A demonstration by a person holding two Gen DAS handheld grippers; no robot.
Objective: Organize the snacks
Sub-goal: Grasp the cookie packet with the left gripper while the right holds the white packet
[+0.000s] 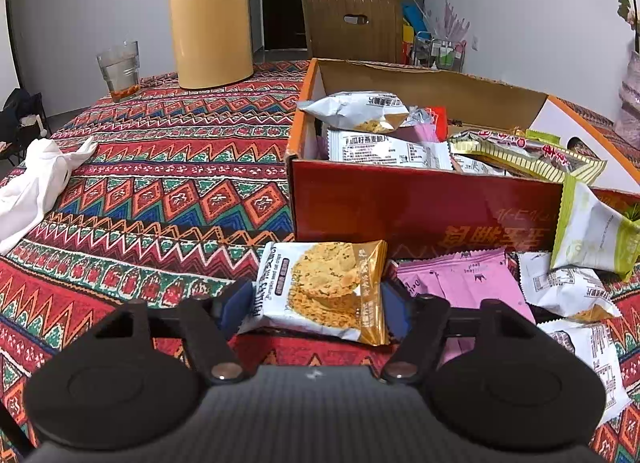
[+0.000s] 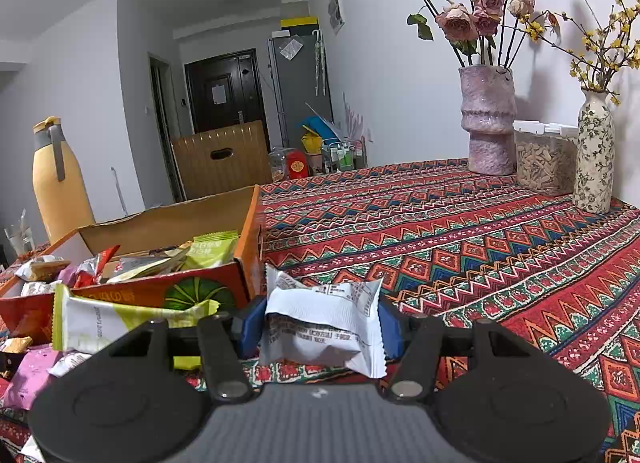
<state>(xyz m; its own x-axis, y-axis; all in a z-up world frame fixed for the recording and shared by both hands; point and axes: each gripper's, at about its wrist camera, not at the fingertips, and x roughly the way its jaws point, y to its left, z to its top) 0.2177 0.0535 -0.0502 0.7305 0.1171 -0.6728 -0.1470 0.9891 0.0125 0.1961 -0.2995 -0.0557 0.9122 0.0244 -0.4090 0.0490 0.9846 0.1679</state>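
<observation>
My left gripper (image 1: 316,305) is shut on a white-and-gold cracker packet (image 1: 324,283), its blue pads (image 1: 236,305) against both ends; the packet sits low over the tablecloth in front of the box. The red-and-orange cardboard box (image 1: 400,207) holds several snack packets (image 1: 384,147). To the right of the gripper lie a pink packet (image 1: 468,279), a green-and-white packet (image 1: 592,235) leaning on the box, and white packets (image 1: 560,287). In the right wrist view my right gripper (image 2: 320,323) is shut on a white snack packet (image 2: 324,315), just right of the box's corner (image 2: 248,231).
A yellow thermos (image 1: 210,19) and a glass (image 1: 120,69) stand at the far left of the table, and a white cloth (image 1: 36,183) lies near the left edge. Two vases (image 2: 486,119) (image 2: 594,155) and a clear container (image 2: 544,159) stand by the wall at the right.
</observation>
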